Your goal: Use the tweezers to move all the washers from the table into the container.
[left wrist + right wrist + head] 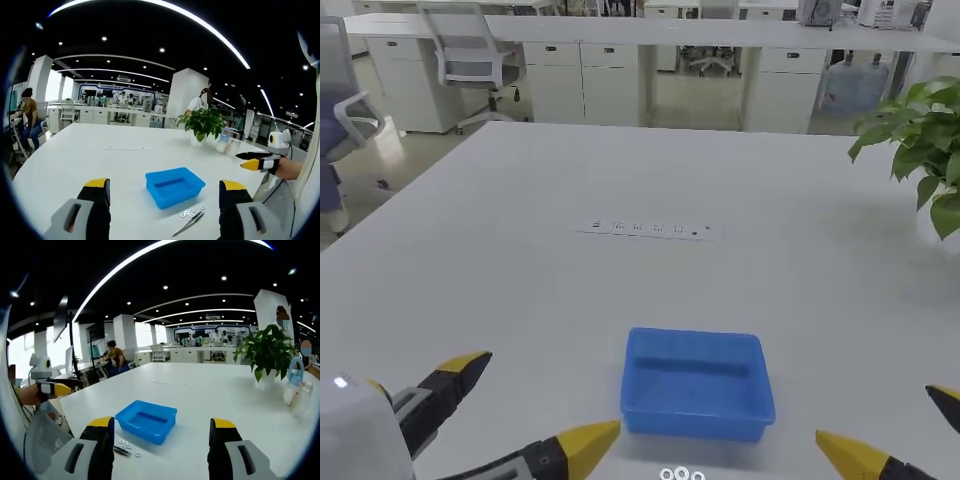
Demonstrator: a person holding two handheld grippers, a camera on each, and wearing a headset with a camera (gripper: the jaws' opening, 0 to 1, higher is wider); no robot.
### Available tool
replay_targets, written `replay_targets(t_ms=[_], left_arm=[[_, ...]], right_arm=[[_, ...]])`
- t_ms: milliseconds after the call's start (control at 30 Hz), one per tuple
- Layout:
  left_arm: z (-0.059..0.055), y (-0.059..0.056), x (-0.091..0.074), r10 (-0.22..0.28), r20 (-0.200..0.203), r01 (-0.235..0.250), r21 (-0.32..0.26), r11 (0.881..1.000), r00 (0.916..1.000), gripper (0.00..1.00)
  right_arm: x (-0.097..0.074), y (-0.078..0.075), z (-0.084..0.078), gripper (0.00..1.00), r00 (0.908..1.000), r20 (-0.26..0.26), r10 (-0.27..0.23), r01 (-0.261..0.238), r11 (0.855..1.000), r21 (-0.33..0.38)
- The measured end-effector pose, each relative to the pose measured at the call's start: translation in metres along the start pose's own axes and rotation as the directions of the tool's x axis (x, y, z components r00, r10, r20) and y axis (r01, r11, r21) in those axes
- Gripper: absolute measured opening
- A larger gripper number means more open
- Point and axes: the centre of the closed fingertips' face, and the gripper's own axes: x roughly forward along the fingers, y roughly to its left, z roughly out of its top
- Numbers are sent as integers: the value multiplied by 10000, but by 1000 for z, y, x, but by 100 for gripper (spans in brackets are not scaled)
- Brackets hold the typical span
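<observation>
Tweezers [189,223] are lying on the desk [75,150] just beside the washers [190,212], on the near side of the blue container [175,186], with their long axis slanting toward it. The left claw [165,184] and right claw [161,422] are hovering released and empty on either side; the left is probably nearer.

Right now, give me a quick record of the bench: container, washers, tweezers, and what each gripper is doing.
container: blue, upright on the table, no washers seen inside
washers: small cluster on the table, on the person's side of the container
tweezers: lying on the table beside the washers, not picked up
left gripper: fingers open, holding nothing
right gripper: fingers open, holding nothing
progress: no washer moved yet, judging by the layout
</observation>
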Motion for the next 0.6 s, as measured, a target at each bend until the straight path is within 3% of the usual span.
replay_targets(t_ms=[600], left_arm=[[15, 8, -2, 112, 259, -119, 260, 9996, 9996, 91]], right_arm=[[5, 1, 9, 76, 9999, 54, 132, -131, 9996, -241]])
